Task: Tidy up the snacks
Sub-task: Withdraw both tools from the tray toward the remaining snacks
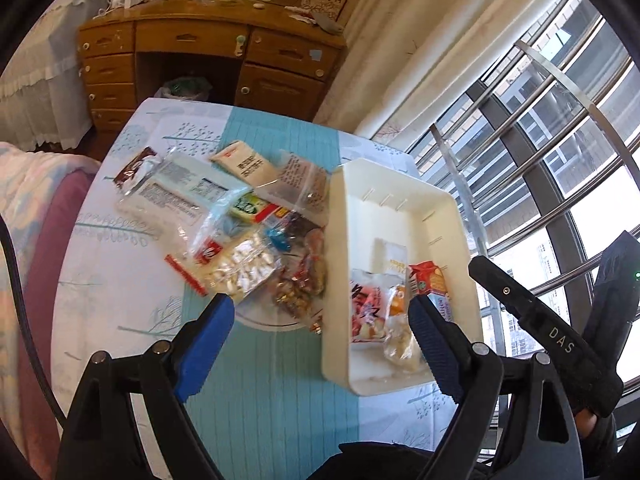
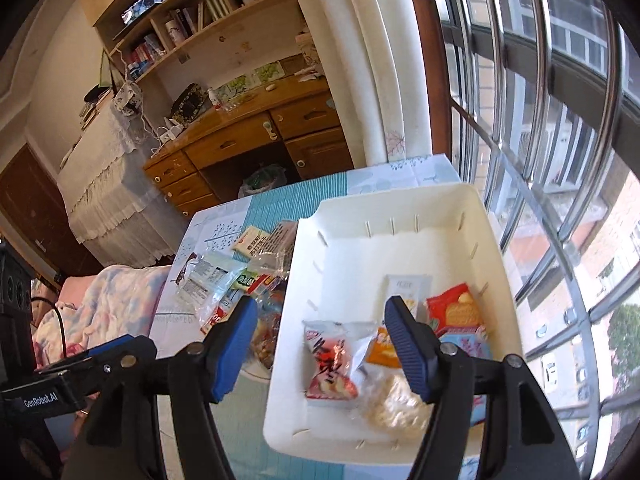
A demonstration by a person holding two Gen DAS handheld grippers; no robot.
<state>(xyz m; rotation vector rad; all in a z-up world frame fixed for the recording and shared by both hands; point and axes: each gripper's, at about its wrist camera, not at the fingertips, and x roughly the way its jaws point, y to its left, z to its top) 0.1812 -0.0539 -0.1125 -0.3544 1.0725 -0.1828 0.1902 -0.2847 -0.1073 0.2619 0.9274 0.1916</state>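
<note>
Left claw (image 1: 320,316) hangs wide apart, empty, over the loose snack pile (image 1: 240,236) mid-worktop; right claw (image 2: 320,320) gapes too, holding nothing, above the white bin (image 2: 492,264) by the window-side edge, where several packets (image 2: 332,364) already lie sorted.

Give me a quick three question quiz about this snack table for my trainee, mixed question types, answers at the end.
1. True or false: the white bin already has snacks in it.
2. Which side of the bin is the loose snack pile on, in the left wrist view? A) left B) right C) inside it
3. Fill in: both the left hand-held gripper and the right hand-held gripper are ____ and hold nothing.

Key: 1 true; 2 A; 3 open
</note>
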